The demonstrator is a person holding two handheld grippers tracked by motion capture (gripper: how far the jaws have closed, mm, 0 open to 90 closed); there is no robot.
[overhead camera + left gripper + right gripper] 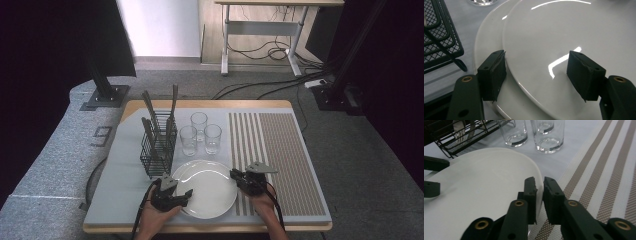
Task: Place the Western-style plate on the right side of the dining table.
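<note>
We are pinching the upper round white ceramic plate (481, 195) at its three o'clock rim with the right gripper (539, 185), while the left gripper (536, 72) is spreading wide around its nine o'clock edge, lifting not yet begun.

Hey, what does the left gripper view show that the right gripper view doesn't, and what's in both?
Left gripper view alone: the left gripper from close up, jaws open astride the rim of the top plate, with a second plate stacked underneath and offset.

Right gripper view alone: the right gripper pinching the top plate's rim at the near right, two whole glasses standing behind, and the striped mat to the right.

Both: the top plate, the black wire basket and the pale table cover.
</note>
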